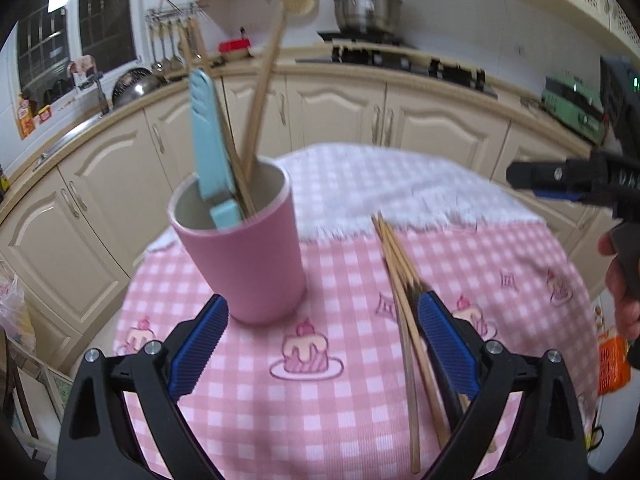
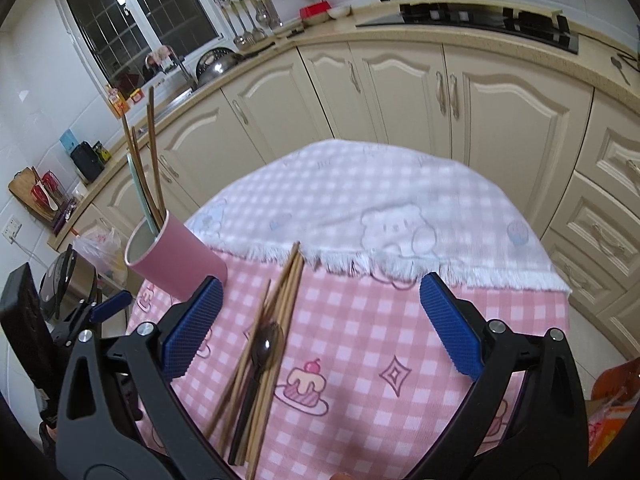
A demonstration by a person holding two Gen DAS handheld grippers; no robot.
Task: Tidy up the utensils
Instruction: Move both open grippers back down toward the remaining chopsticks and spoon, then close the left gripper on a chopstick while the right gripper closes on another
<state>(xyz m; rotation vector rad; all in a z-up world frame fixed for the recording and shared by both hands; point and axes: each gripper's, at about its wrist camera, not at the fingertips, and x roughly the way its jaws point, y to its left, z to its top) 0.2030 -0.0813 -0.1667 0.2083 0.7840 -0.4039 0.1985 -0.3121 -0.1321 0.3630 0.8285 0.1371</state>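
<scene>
A pink cup (image 1: 248, 256) stands on the pink checked tablecloth (image 1: 320, 420) and holds a light blue knife (image 1: 208, 148) and wooden chopsticks (image 1: 264, 84). It also shows in the right wrist view (image 2: 180, 264). A loose bundle of wooden chopsticks (image 1: 404, 292) lies on the cloth to the cup's right, with a dark metal spoon (image 2: 267, 346) among them (image 2: 280, 300). My left gripper (image 1: 322, 346) is open and empty just in front of the cup. My right gripper (image 2: 320, 330) is open and empty above the bundle.
A white fringed towel (image 2: 360, 208) covers the table's far half. Cream kitchen cabinets (image 2: 400, 92) curve behind the table. The right gripper shows in the left wrist view (image 1: 568, 180) at the right. The left gripper's blue finger (image 2: 110, 306) shows beside the cup.
</scene>
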